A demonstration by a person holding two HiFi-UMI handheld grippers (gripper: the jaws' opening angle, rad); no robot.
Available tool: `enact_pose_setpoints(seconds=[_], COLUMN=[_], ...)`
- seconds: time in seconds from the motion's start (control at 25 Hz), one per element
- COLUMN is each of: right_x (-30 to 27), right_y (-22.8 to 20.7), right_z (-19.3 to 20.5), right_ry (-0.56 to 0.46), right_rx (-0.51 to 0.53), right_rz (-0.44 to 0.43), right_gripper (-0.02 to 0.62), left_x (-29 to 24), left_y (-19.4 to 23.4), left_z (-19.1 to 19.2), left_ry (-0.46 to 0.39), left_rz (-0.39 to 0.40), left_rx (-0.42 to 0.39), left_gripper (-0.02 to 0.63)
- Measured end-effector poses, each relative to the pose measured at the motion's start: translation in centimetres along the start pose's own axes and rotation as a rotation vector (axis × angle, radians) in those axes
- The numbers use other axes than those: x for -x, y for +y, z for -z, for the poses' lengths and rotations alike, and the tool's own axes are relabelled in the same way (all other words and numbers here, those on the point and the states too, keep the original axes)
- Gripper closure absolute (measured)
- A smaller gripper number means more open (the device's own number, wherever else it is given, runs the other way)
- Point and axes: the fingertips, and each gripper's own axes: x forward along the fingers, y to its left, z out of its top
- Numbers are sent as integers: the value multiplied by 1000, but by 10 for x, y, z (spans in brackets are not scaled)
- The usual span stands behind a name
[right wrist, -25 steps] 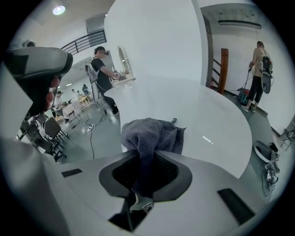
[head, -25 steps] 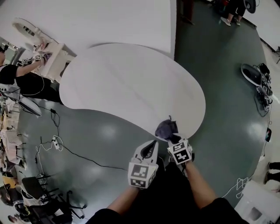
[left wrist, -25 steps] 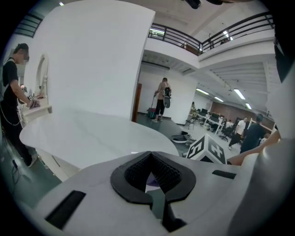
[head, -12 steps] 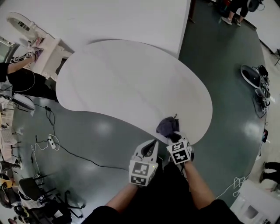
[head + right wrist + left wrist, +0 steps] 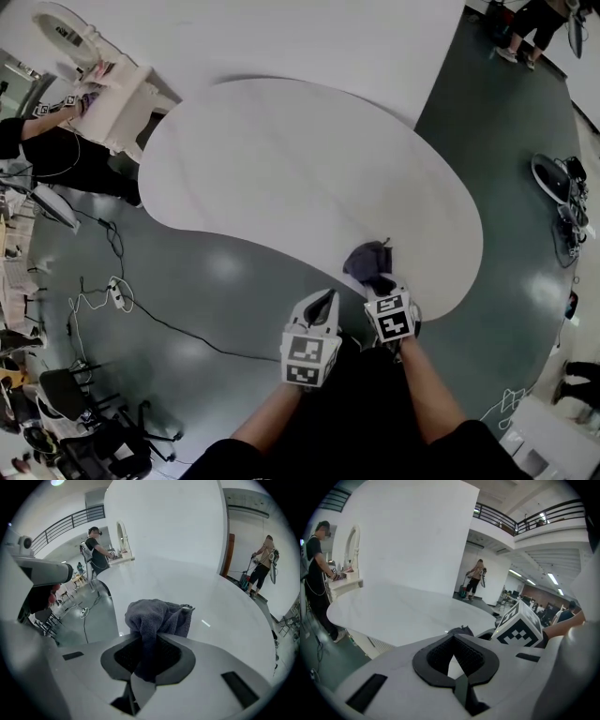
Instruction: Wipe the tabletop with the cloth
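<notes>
A white kidney-shaped table (image 5: 281,178) fills the middle of the head view. A crumpled grey-purple cloth (image 5: 368,262) lies on its near right part, close to the edge. My right gripper (image 5: 380,284) is shut on the cloth's near end. In the right gripper view the cloth (image 5: 157,616) bunches up out of the shut right gripper (image 5: 146,660), over the tabletop (image 5: 211,602). My left gripper (image 5: 321,302) hovers off the table's near edge, beside the right one. The left gripper (image 5: 452,660) is shut and holds nothing, with the cloth (image 5: 461,631) just beyond it.
A person (image 5: 47,155) stands at a white dressing table (image 5: 122,108) with a round mirror at the far left. Cables and a power strip (image 5: 114,300) lie on the dark floor. Gear (image 5: 562,192) sits on the floor at the right. A white partition (image 5: 309,37) stands behind the table.
The head view has shifted, so the table sits further right in frame. My right gripper and the cloth have edged slightly further onto the tabletop. The left gripper stays alongside.
</notes>
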Motion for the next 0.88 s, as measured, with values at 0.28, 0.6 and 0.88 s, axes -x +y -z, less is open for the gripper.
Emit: enact_pose_setpoints(seconds=[0.28, 0.6, 0.88], right_x=[-23, -56, -77], right_y=[17, 38, 63], right_z=[-29, -77, -108], right_ry=[-11, -2, -22], right_rx=[9, 47, -21], right_rz=[-1, -79, -53], right_gripper=[538, 538, 538], left_x=[-5, -13, -18], left_y=[39, 104, 167], left_z=[3, -9, -30], left_ry=[26, 39, 86], left_rz=[-32, -106, -141], left_rx=[0, 57, 38], left_gripper=[600, 600, 600])
